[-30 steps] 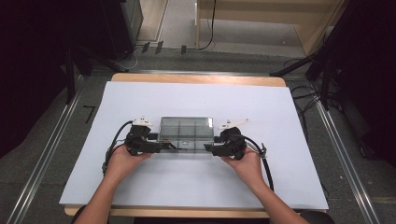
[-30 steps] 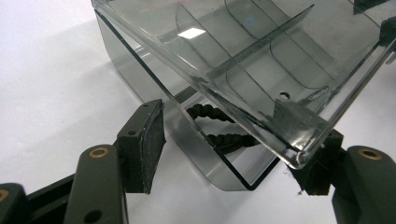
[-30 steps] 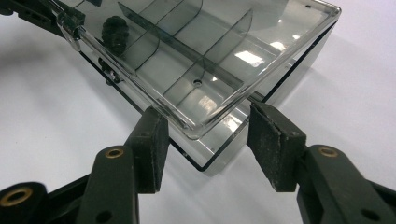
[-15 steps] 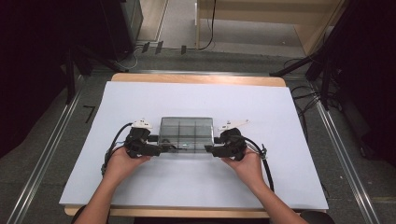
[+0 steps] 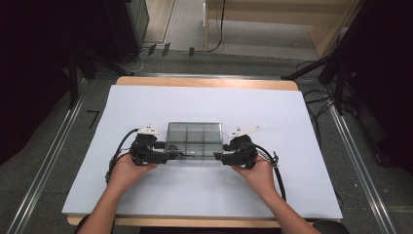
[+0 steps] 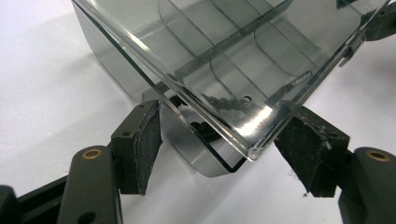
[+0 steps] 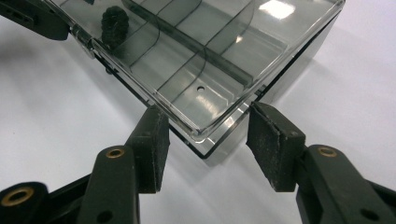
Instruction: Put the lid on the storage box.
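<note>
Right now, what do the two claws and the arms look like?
Both the left claw and right claw are black, each topped by a pale three-cornered plate and trailing a black cable. The fingers carry dark, worn pads and brass-coloured pivot rings. Forearms are bare, no sleeves.

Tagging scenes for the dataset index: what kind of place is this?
Probably a lab recording bench, not a home or shop. A wooden table with a plain white sheet stands between metal floor rails, with loose black cables and dark equipment stands around it.
</note>
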`<state>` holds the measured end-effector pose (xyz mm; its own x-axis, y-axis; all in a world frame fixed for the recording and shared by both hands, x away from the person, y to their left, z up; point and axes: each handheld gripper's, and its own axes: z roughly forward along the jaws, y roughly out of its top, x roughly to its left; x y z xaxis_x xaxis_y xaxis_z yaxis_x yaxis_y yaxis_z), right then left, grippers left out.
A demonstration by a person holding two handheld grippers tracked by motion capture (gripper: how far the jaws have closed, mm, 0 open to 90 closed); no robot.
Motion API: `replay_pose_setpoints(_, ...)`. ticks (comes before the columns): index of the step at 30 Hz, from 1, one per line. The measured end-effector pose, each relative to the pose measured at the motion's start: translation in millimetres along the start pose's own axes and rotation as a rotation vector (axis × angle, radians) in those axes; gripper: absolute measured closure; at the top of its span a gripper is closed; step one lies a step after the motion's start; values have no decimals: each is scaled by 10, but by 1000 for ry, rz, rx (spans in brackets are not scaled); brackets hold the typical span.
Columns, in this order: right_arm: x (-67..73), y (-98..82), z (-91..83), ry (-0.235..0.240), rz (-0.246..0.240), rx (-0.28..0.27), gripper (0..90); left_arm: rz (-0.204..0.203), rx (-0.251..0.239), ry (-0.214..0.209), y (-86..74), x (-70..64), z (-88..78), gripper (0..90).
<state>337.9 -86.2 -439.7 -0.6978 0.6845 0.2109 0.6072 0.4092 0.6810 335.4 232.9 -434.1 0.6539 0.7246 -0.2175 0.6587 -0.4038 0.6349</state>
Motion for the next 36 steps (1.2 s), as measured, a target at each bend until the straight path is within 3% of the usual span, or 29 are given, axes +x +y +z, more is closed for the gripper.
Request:
replay_pose_setpoints(19, 17, -62, 30, -9, -13, 11, 488, 13, 20, -12, -38, 4, 20, 325)
replay_pose_setpoints(36, 17, -77, 7, 10, -8, 8, 463, 12, 31, -27, -52, 13, 17, 320)
